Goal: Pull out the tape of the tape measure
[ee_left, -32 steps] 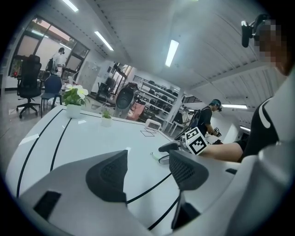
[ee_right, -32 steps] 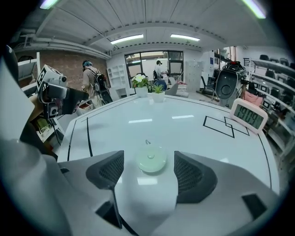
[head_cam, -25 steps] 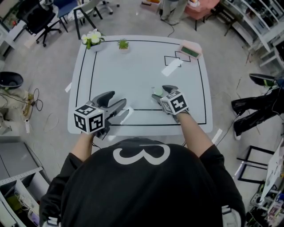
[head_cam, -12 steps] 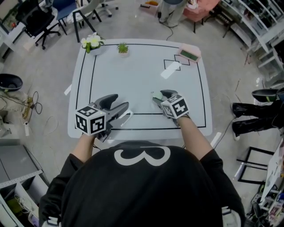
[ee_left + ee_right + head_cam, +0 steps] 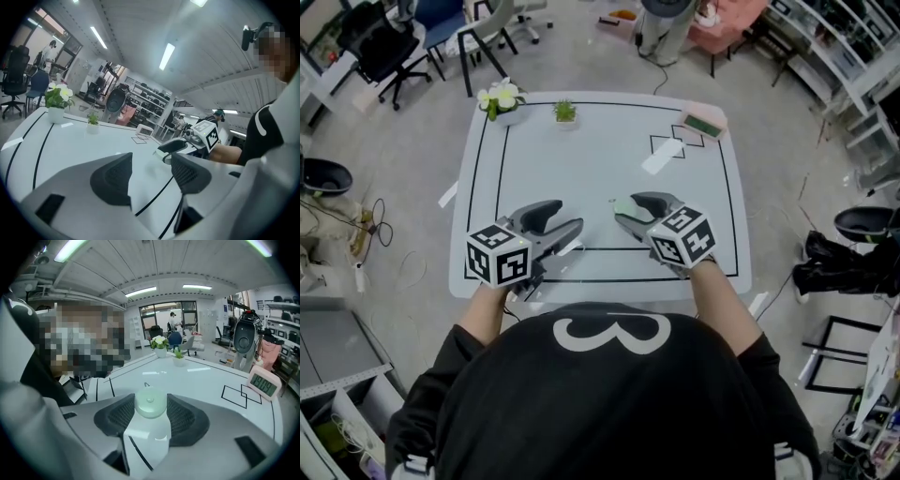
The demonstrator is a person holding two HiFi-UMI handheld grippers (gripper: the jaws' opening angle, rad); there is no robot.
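Jaws of the right gripper (image 5: 628,204) clamp the round pale-green tape measure (image 5: 150,403), anchoring its case. The left gripper (image 5: 568,216) hovers nearby, jaws apart and empty, probably ready to pull the tape.

White "3" on back of person's black shirt (image 5: 607,335). Pink desk clock (image 5: 264,384): display digits roughly "19:09", not sharp.

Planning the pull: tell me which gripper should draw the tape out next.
Left. The right gripper is clamped on the pale green tape measure, so it serves as the anchor; the left gripper is open, empty and close beside it.
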